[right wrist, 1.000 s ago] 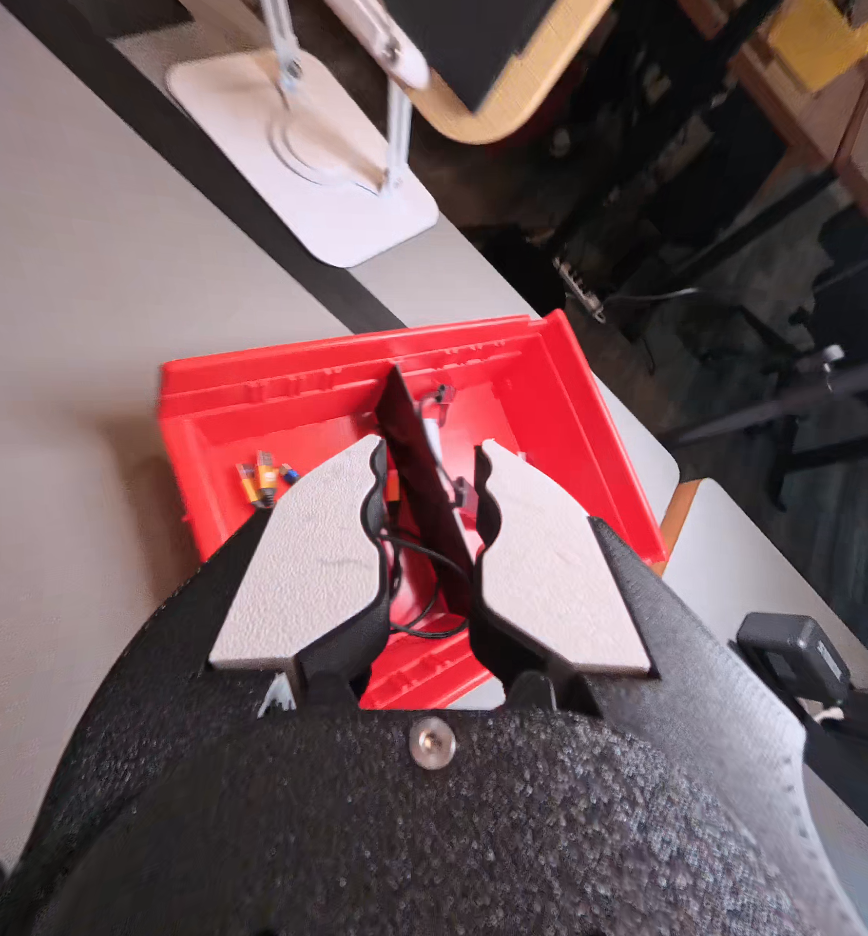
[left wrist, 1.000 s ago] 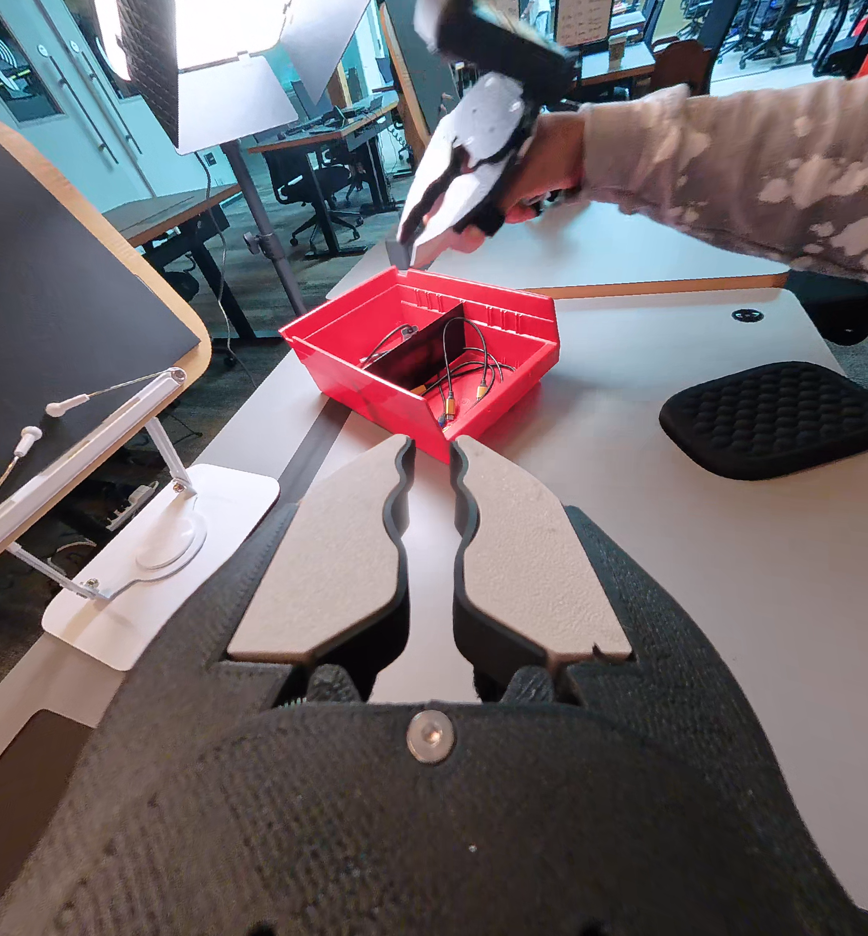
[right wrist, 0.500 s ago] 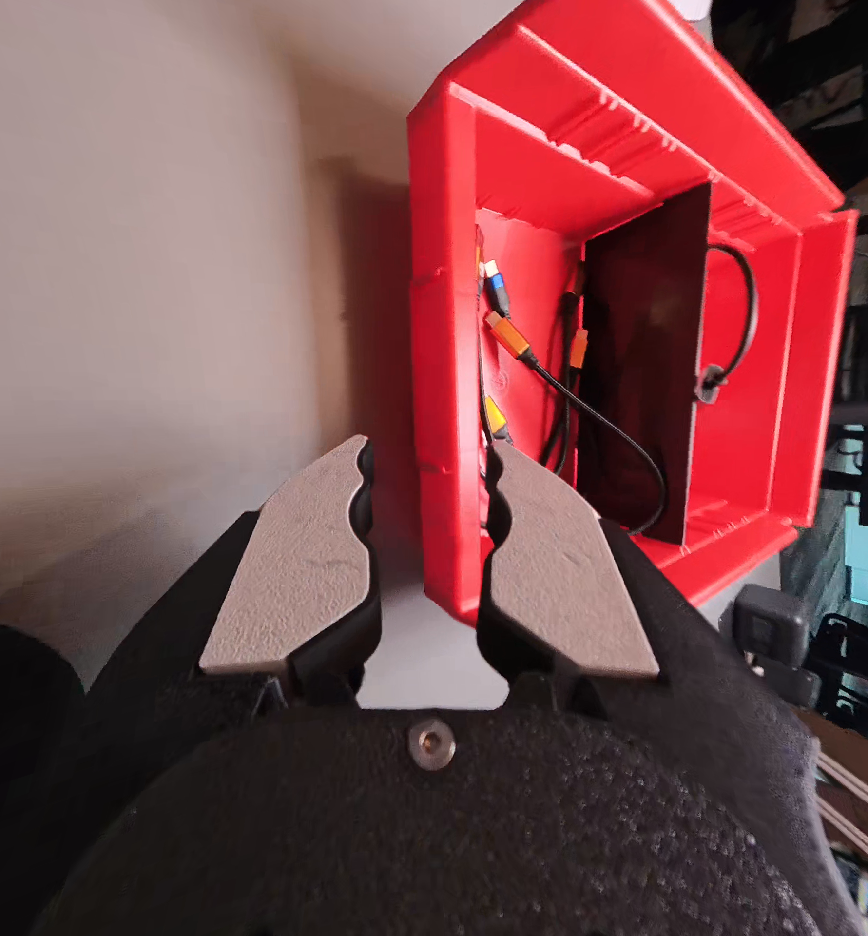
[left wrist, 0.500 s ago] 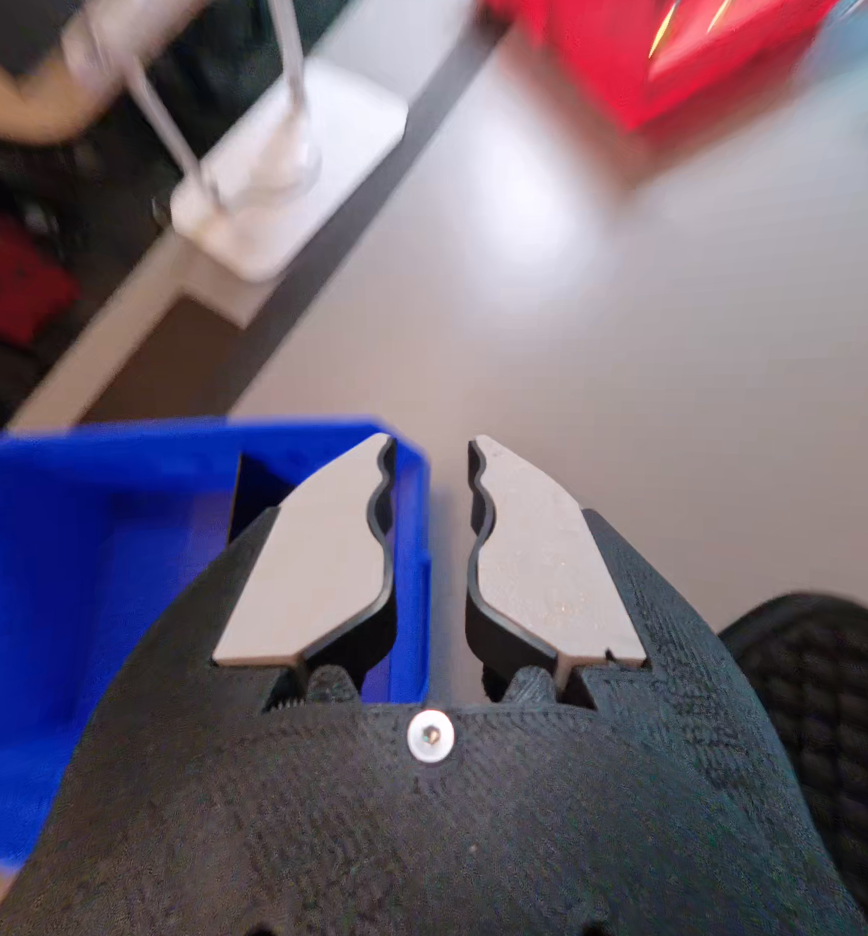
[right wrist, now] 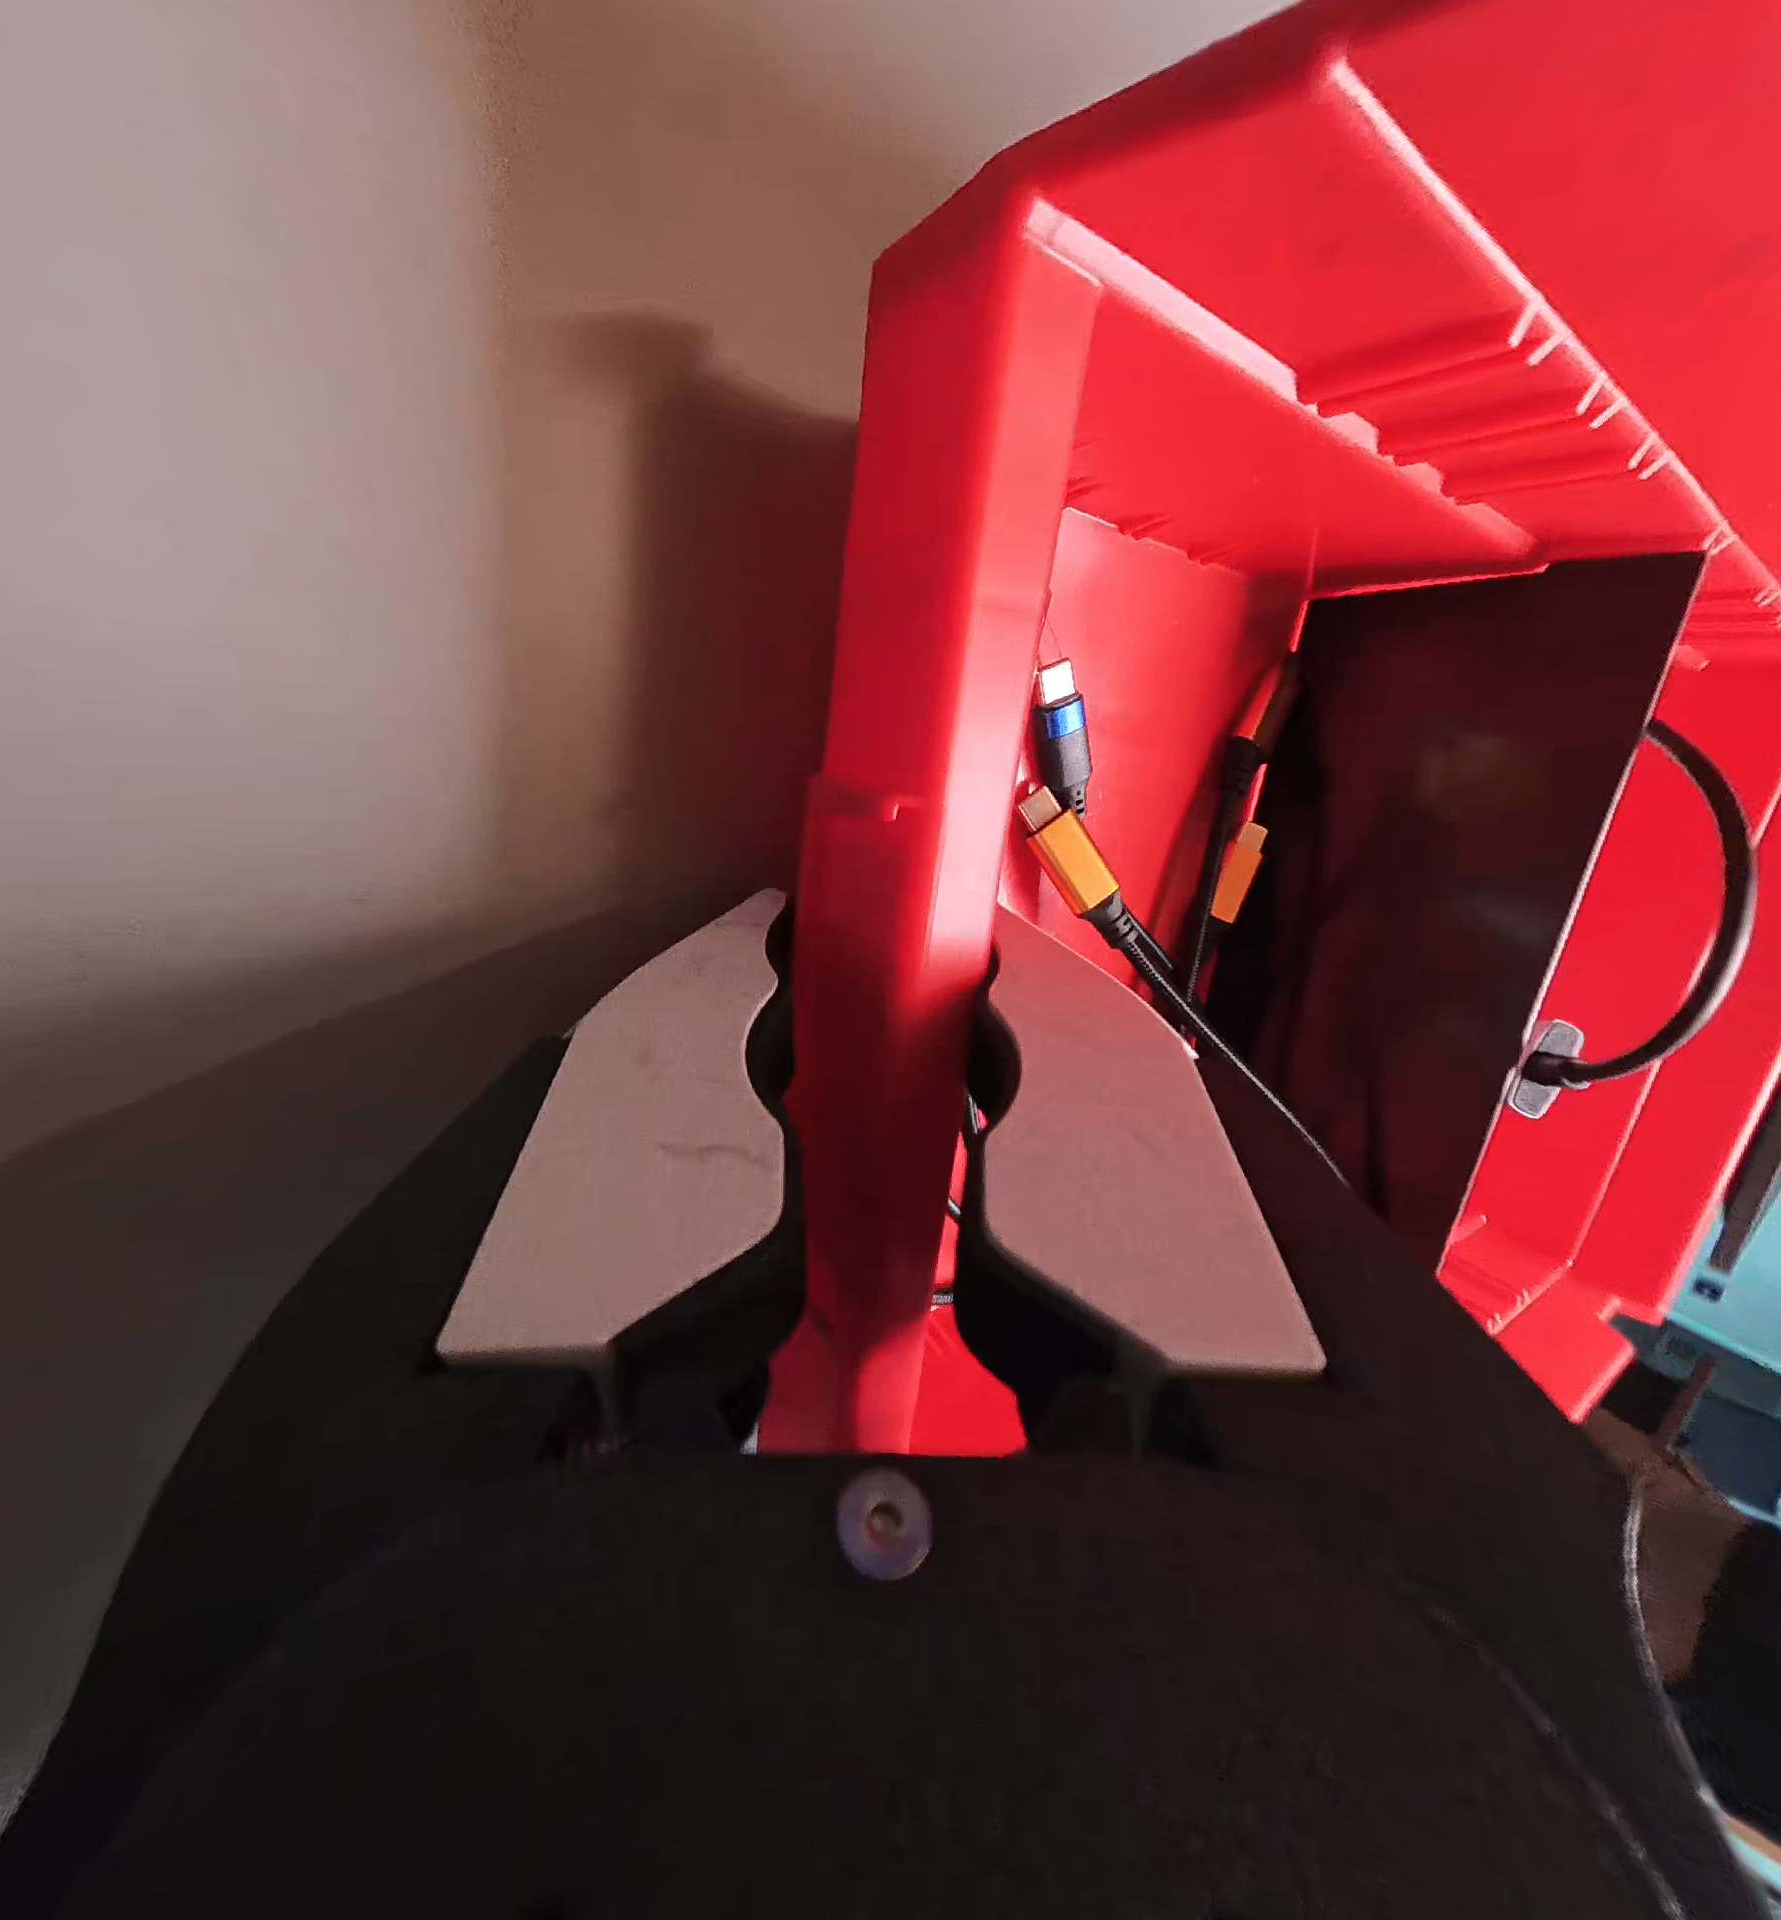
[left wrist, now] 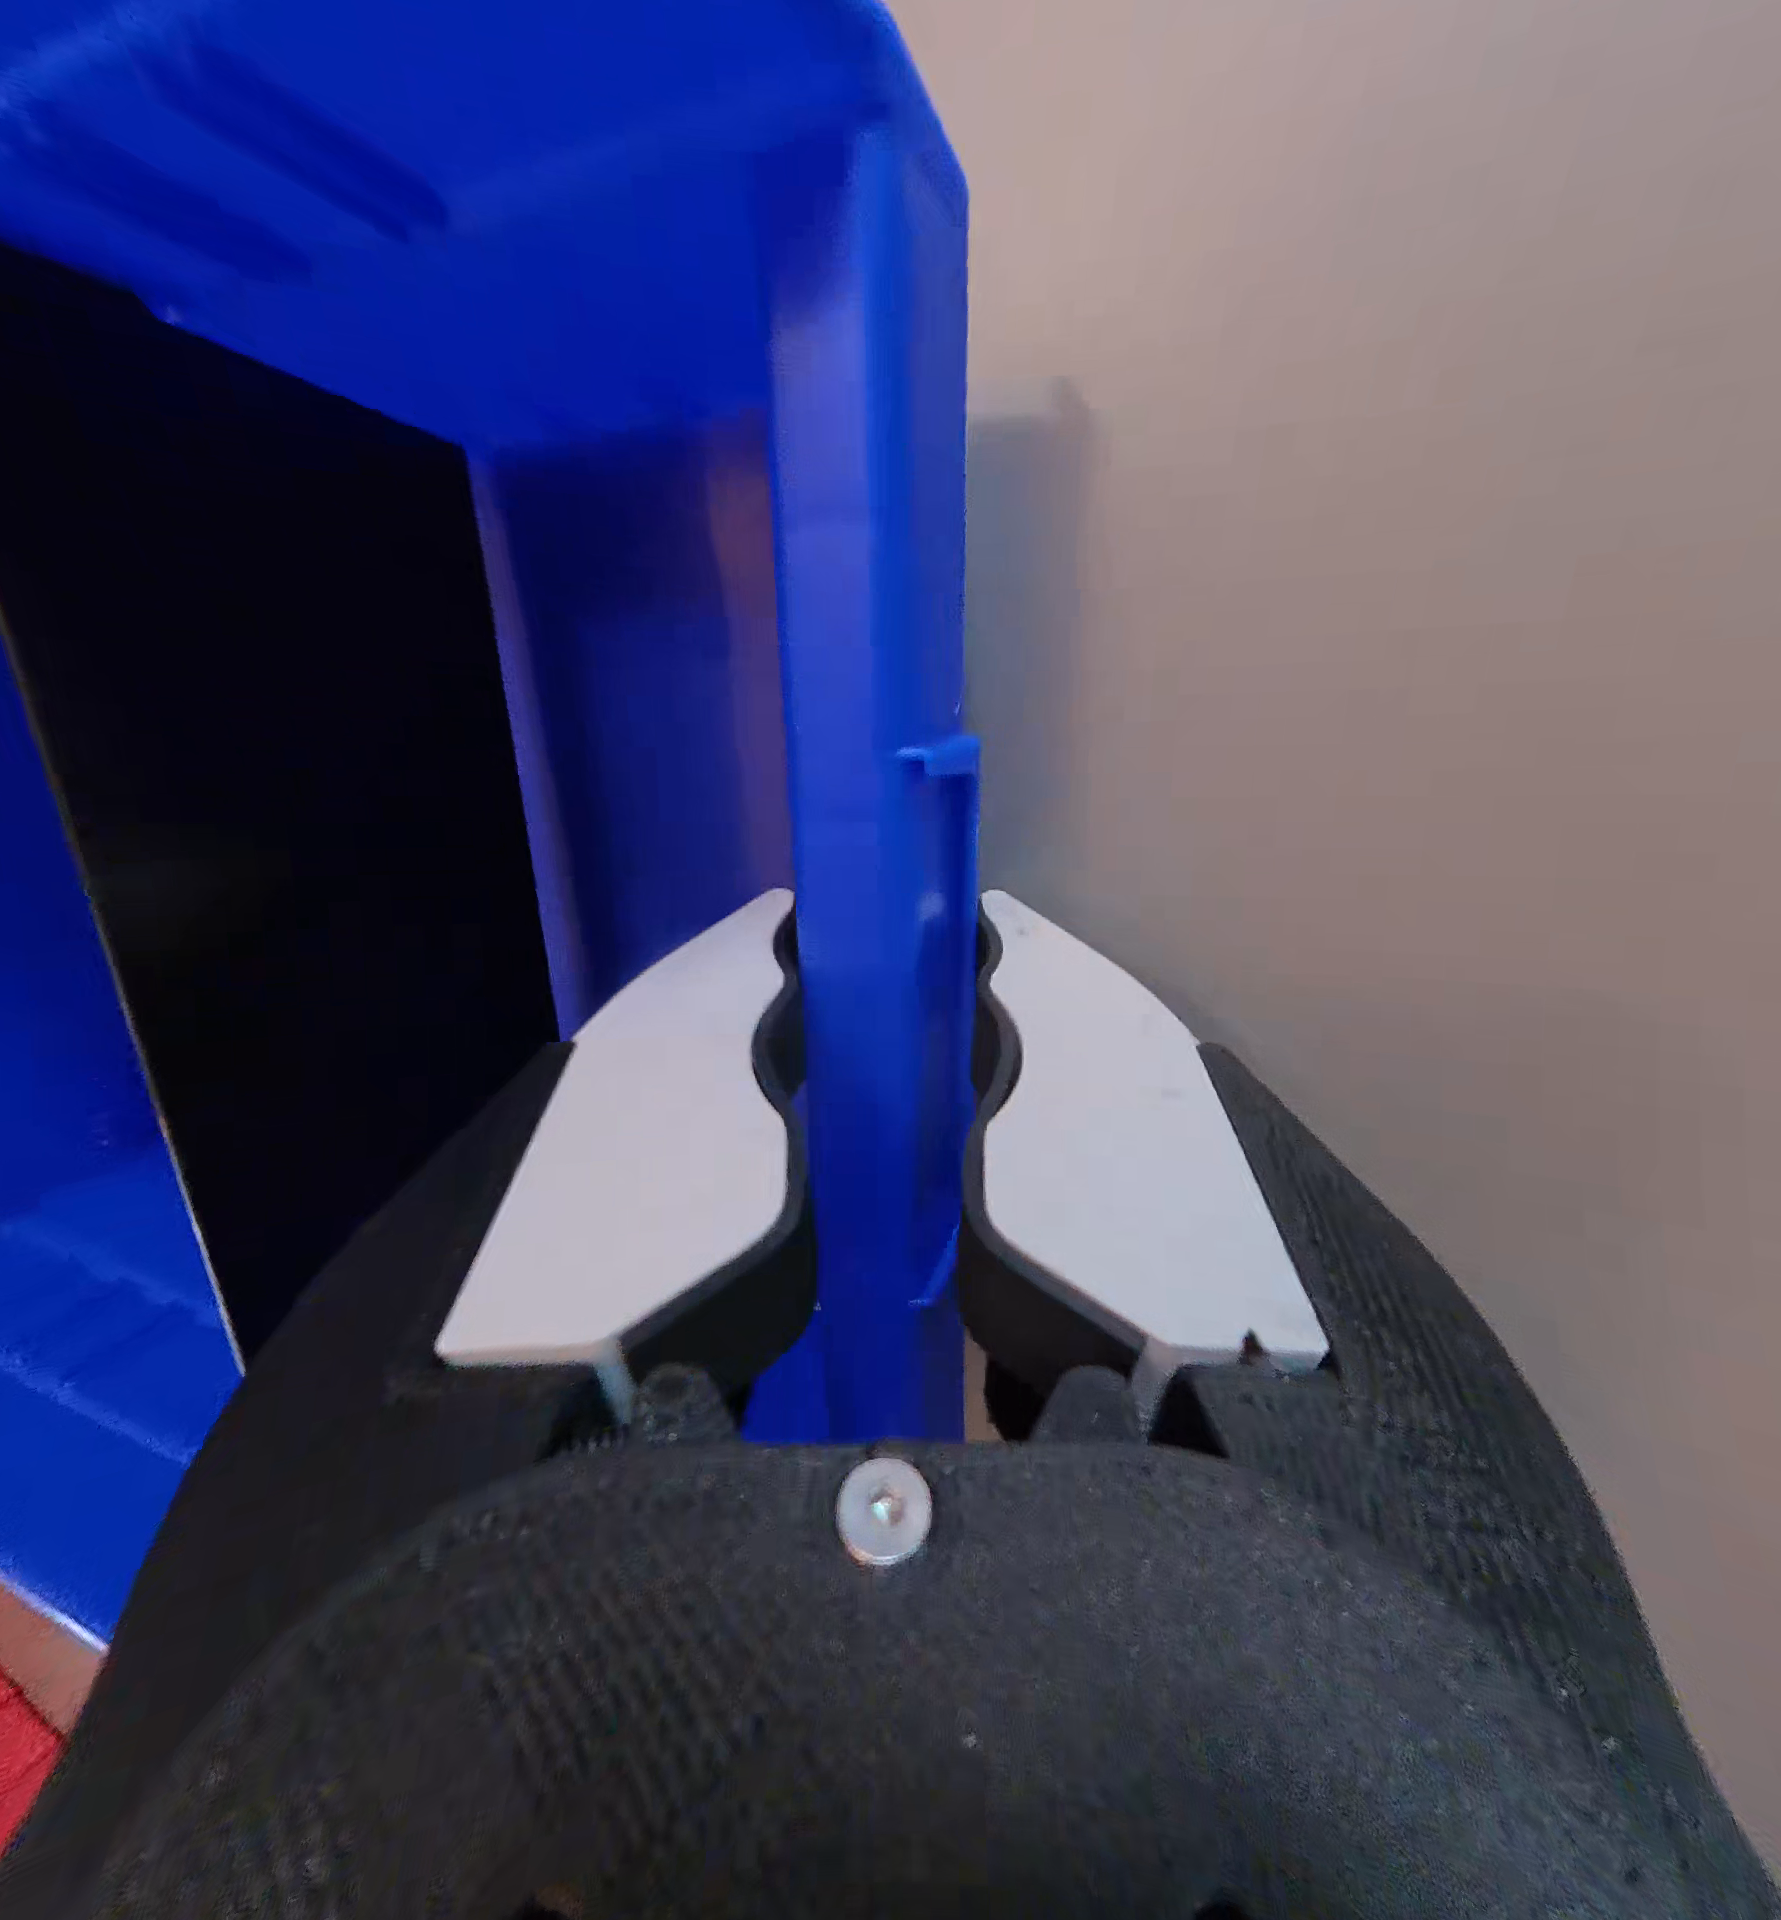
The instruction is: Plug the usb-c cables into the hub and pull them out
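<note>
Left wrist view has the left claw (left wrist: 886, 1049) closest in, its two fingers pinching the side wall of a blue bin (left wrist: 865, 582); past them a black divider (left wrist: 242, 790) stands inside the bin, and the pale table (left wrist: 1437, 623) lies to the right. Right wrist view shows the right claw (right wrist: 881, 1039) clamped on the near wall of a red bin (right wrist: 927, 644). Deeper in that bin lie the usb-c cables (right wrist: 1068, 862), with orange and blue plugs, beside a dark divider (right wrist: 1488, 831). Beyond it, another black cable (right wrist: 1696, 914) curves to a grey plug. No hub can be made out.
</note>
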Demonstrator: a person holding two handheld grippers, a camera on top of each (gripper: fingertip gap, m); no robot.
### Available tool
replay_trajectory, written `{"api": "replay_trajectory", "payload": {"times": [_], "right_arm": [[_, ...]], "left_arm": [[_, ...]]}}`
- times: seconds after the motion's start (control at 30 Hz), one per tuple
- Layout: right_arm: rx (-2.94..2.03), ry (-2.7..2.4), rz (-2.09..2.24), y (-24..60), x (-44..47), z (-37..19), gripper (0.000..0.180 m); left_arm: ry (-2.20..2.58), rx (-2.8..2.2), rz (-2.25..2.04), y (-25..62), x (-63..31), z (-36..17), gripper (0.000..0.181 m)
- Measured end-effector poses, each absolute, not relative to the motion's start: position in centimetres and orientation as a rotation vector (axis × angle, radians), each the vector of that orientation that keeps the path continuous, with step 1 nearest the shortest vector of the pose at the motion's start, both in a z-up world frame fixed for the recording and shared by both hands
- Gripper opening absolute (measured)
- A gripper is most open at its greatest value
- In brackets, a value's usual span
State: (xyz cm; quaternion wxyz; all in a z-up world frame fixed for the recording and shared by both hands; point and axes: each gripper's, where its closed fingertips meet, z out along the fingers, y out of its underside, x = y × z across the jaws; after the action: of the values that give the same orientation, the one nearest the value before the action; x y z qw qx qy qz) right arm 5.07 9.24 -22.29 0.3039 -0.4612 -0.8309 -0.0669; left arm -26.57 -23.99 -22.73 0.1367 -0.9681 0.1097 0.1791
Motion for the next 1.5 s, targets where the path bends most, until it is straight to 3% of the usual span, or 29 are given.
{"api": "replay_trajectory", "payload": {"times": [0.53, 0.67, 0.83, 0.93, 1.1, 1.5], "right_arm": [[-0.901, -2.233, 0.09, -6.6, 7.3, -20.5, 0.035], [-1.073, -1.934, 0.5, -9.0, 9.8, -14.2, 0.034], [-1.375, -1.3, 0.722, -3.5, 16.7, -9.2, 0.028], [-1.515, -1.016, 0.737, 0.3, 19.7, -10.1, 0.032], [-1.687, -0.972, 0.773, 1.0, 17.0, -14.2, 0.047], [-1.793, -0.922, 0.676, 2.9, 13.6, -16.5, 0.037]], "left_arm": [[0.998, -2.471, 0.459, -13.6, -11.0, -22.1, 0.031], [0.806, -2.292, 0.347, -12.9, -8.6, -18.3, 0.035], [0.414, -2.038, -0.117, -14.7, -2.4, -14.0, 0.039], [0.208, -1.985, -0.27, -14.6, 0.3, -14.1, 0.043], [-0.091, -1.895, -0.331, -12.1, 2.6, -14.3, 0.056], [-0.322, -1.843, -0.175, -6.9, 1.5, -16.9, 0.053]]}}
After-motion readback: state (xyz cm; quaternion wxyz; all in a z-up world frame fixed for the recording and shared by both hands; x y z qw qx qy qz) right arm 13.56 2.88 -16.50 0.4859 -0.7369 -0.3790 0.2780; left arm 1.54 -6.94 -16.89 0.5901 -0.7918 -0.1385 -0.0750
